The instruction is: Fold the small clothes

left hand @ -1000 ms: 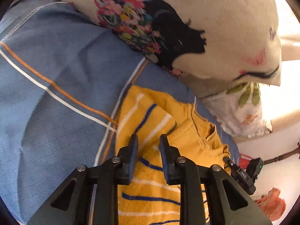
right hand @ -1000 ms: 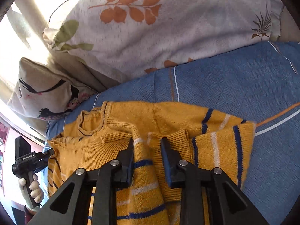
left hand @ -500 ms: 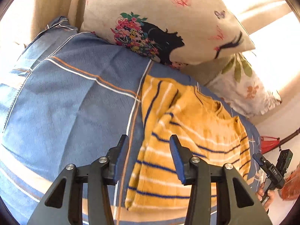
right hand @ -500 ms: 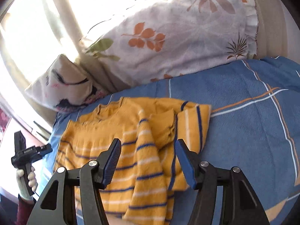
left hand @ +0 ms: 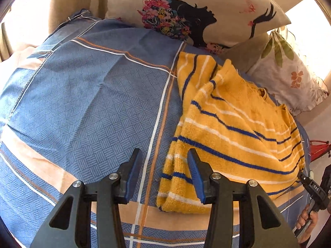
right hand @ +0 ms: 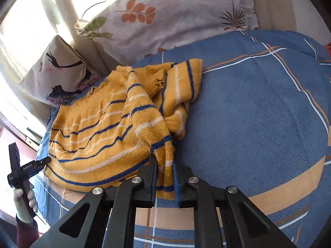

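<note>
A small yellow sweater point(left hand: 233, 124) with blue and white stripes lies on the blue checked bedsheet point(left hand: 93, 95), its sleeves folded over the body. My left gripper point(left hand: 163, 173) is open and empty, just above the sweater's near left hem corner. In the right wrist view the sweater point(right hand: 99, 132) lies spread to the left, and my right gripper point(right hand: 164, 177) is shut on its near sleeve cuff point(right hand: 163, 159). The left gripper point(right hand: 39, 163) shows at the far left edge there, held in a hand.
A pillow with a floral woman print point(left hand: 186, 12) and a leaf-print pillow point(right hand: 165, 14) lean at the head of the bed. The right gripper point(left hand: 310, 186) and its hand show at the left view's right edge. The bed edge drops off beside the sweater point(right hand: 41, 144).
Both grippers have pulled back from the sweater. The left gripper opened and stays open. The right gripper opened half a second ago and is now shut on the sleeve cuff.
</note>
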A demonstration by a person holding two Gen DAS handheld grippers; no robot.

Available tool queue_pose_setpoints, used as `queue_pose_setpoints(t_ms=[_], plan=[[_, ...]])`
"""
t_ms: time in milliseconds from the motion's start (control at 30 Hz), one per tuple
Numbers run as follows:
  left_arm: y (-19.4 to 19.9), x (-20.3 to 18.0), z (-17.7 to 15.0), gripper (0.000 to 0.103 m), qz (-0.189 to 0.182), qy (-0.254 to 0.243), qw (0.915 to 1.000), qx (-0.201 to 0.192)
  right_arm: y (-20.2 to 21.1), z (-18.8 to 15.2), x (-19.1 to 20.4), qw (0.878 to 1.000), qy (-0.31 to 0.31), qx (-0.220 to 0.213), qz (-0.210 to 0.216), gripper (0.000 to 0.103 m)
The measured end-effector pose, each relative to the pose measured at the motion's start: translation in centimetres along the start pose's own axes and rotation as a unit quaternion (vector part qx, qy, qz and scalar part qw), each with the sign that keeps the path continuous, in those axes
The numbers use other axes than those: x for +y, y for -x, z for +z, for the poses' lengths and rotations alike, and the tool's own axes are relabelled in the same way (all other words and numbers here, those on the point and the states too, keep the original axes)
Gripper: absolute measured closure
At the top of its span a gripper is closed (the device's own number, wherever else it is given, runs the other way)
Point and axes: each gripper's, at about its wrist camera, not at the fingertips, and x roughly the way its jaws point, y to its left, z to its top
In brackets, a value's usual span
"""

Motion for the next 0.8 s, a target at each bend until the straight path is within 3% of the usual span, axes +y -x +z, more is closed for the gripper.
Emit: queue_pose_setpoints(t_ms=[33, 100, 267, 400, 633, 700, 767, 800], plan=[[0.5, 0.2, 0.0, 0.059, -0.004, 0.002, 1.0, -0.003, 0.0, 0.1, 0.0, 1.0, -0.004, 0.004, 0.0, 0.082], [1.5, 0.8, -0.3, 0.059, -0.006, 0.006, 0.9999, -0.014, 0.9, -0.1, 0.3, 1.0, 0.0, -0.012, -0.011, 0.063], [2.4, 2.1, -0.5, 0.053, -0.025, 0.017, 0.9994, -0.019, 4.3, 0.2, 1.8, 0.995, 0.019, -0.073, -0.063, 0.054], [0.9, 2.2, -0.5, 0.051, -0.054, 0.034, 0.998, -0.008, 4.6, 0.8, 5.0, 0.996, 0.051, -0.072, -0.004, 0.043], [-0.8, 0.5, -1.3, 0.049, -0.107, 0.039, 0.9934, -0.001, -1.1, 1.1, 15.2, 0.986, 0.122, 0.004, 0.114, 0.042], [-1.0, 0.4, -1.8, 0.055, -0.124, 0.052, 0.9909, -0.004, -3.5, 1.2, 18.4, 0.98, 0.142, 0.029, 0.138, 0.04], [-0.9, 0.4, -2.3, 0.078, -0.113, 0.058, 0.9918, -0.013, -6.1, 1.2, 21.5, 0.975, 0.165, 0.05, 0.143, 0.04], [-0.8, 0.6, -2.5, 0.082, -0.115, 0.066, 0.9911, -0.016, -7.5, 1.2, 23.0, 0.972, 0.171, 0.064, 0.146, 0.04]])
